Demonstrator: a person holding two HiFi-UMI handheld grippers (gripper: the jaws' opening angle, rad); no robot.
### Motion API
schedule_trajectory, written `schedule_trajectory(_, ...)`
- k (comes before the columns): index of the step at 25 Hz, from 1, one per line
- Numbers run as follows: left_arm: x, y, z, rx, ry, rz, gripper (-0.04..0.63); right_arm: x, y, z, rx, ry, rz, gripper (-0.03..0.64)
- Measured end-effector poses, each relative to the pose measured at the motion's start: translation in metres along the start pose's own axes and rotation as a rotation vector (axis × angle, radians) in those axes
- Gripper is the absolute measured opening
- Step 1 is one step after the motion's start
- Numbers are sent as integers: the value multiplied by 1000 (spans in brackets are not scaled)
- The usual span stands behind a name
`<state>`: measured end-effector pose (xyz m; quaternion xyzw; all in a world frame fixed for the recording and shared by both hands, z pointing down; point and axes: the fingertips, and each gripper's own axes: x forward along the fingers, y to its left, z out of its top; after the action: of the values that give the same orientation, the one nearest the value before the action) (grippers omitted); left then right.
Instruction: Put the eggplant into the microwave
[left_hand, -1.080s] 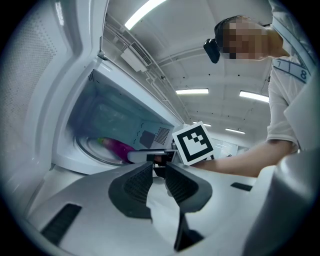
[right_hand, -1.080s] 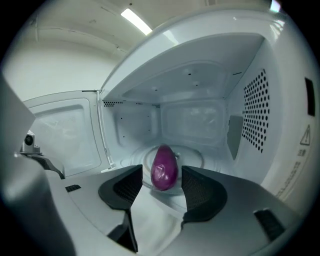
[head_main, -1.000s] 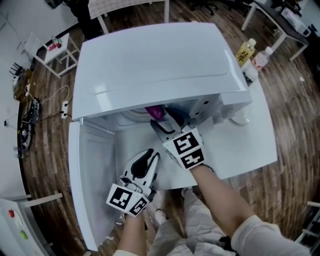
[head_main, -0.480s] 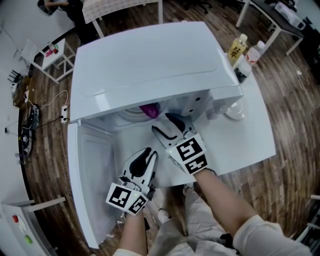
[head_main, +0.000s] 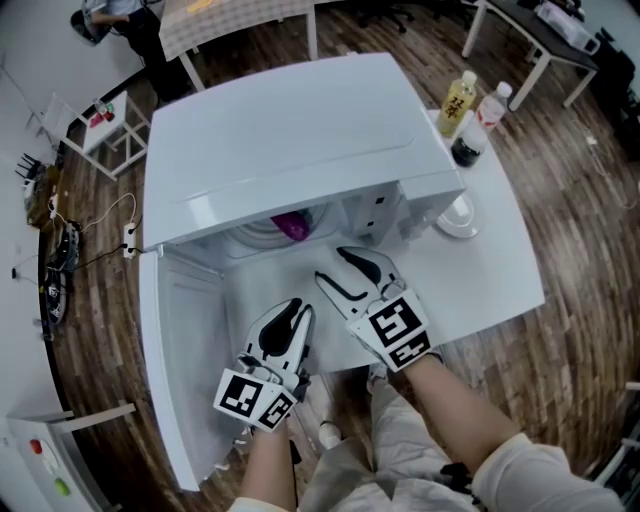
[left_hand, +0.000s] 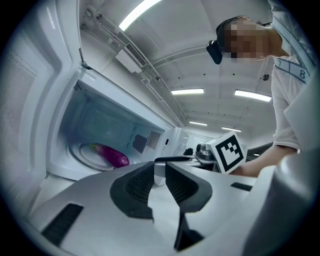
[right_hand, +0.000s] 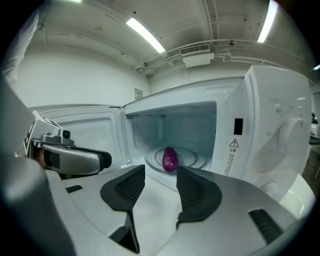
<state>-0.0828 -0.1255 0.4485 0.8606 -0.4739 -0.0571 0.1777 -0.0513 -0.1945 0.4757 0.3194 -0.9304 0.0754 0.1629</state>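
Note:
The purple eggplant (head_main: 292, 226) lies on the glass turntable inside the open white microwave (head_main: 290, 140); it also shows in the left gripper view (left_hand: 112, 156) and in the right gripper view (right_hand: 170, 159). My right gripper (head_main: 332, 265) hovers over the table in front of the cavity, clear of the eggplant, and its jaws are closing with nothing between them (right_hand: 161, 172). My left gripper (head_main: 298, 306) rests lower left by the open door (head_main: 185, 340), its jaws (left_hand: 160, 167) drawn to a narrow slit and holding nothing.
The microwave stands on a white table (head_main: 500, 290). Two bottles (head_main: 458, 100) (head_main: 490, 103) and a dark-capped one (head_main: 468, 140) stand at the back right, with a white cup (head_main: 457, 215) beside the microwave. The swung-out door fills the left side.
My right gripper has drawn back out of the microwave mouth toward me, leaving the eggplant on the turntable. The left gripper has stayed put.

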Motion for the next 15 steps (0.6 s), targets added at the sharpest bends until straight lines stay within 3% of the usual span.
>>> schedule_trajectory(8,-4,-18,9,23,5,-25,69,-37,10,7,-9,-47,0,60)
schedule_trajectory(15,-10,-39,18,39,11,-66,69,-69,26,20,-30,-100,27,41)
